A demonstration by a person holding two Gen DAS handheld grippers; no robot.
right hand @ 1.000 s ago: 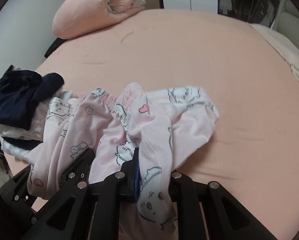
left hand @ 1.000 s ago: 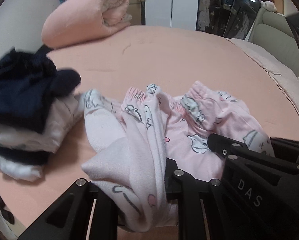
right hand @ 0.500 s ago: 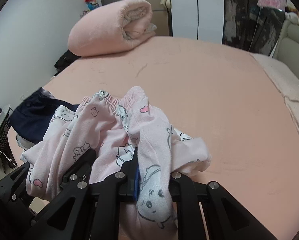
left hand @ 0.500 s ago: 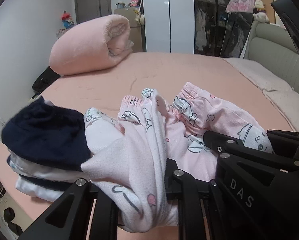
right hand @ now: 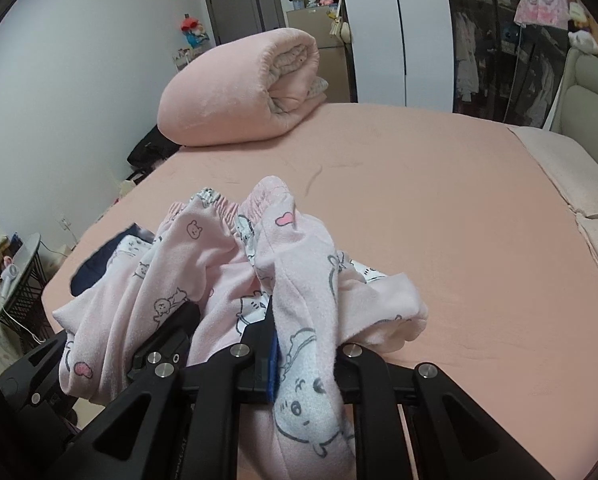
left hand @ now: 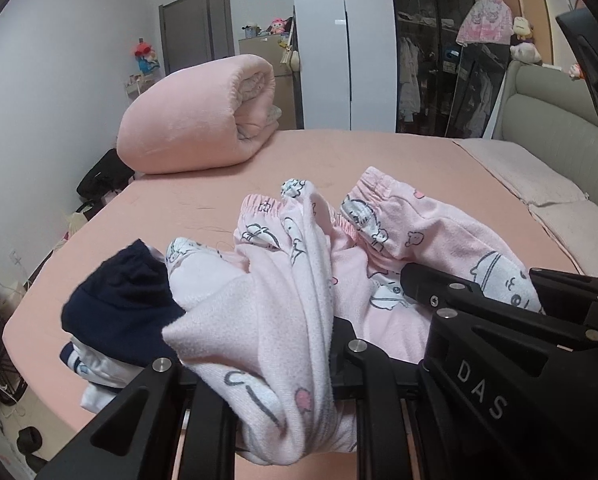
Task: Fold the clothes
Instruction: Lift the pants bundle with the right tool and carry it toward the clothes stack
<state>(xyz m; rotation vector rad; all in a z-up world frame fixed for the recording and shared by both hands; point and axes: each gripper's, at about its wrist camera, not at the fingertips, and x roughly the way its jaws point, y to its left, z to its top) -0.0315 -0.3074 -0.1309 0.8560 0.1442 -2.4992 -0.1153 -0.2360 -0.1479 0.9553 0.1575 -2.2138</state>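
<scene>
A: Big pink bed under everything, with a rolled pink blanket at the far corner, well apart from the work.

B: Yes. Nearer, at the left edge of the bed, a stack of folded clothes, dark blue on top, white below. Partly covered by the garment, so impossible to count the pieces.

A: Then the task's thing: pink pajama pants with cartoon print. Bunched, hanging between the two claws, elastic waistband farthest from the cameras and pointing to the far side of the bed. Lower part seems to rest on the bed or just above it; hard to say.

B: Left claw clamped on one fold of the pants, cloth squeezed between the pads and spilling below. Right claw clamped the same way on another fold, a blue pad showing beside the cloth.

A: Both claws side by side, close together, the right one visible at the lower right of the left view. Long axis of the pants running away from the claws, toward the blanket.

B: So probably next: spreading the claws apart to open the cloth flat on the free area to the right. Equally near, both hands.

A: Hidden: the legs and hems, cut off under the claws. Which part is gripped, not clear.
</scene>
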